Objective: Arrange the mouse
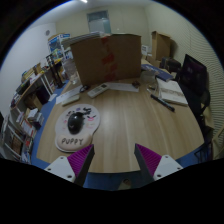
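A black mouse lies on a round white mouse pad with pink lettering, on the left part of the wooden table. My gripper hangs over the table's near edge, well to the right of and nearer than the mouse. Its fingers, with magenta pads, stand wide apart with nothing between them.
A large cardboard box stands at the table's far end. Papers and a notebook lie at the right. Shelves with books line the left wall. A dark office chair stands at the right.
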A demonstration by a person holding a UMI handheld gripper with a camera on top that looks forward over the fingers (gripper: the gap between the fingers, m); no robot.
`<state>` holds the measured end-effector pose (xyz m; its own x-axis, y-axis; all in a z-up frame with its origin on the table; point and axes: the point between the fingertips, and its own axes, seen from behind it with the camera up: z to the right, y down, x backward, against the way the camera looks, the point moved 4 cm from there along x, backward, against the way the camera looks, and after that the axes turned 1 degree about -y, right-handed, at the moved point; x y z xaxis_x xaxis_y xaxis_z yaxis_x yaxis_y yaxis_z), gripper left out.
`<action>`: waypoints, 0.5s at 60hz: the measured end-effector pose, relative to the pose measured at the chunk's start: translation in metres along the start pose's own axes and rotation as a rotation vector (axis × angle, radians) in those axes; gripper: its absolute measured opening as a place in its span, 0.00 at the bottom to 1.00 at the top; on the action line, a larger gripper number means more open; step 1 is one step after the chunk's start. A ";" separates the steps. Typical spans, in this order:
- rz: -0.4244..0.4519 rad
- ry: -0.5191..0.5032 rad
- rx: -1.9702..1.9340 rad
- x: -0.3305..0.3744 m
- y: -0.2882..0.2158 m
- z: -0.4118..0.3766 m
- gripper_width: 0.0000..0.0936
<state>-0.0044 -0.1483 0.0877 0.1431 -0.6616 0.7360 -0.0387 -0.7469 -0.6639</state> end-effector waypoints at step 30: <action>-0.067 -0.209 0.102 -0.042 -0.034 -0.019 0.89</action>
<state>-0.0283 -0.0966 0.0819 0.3436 -0.5748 0.7426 0.0763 -0.7711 -0.6322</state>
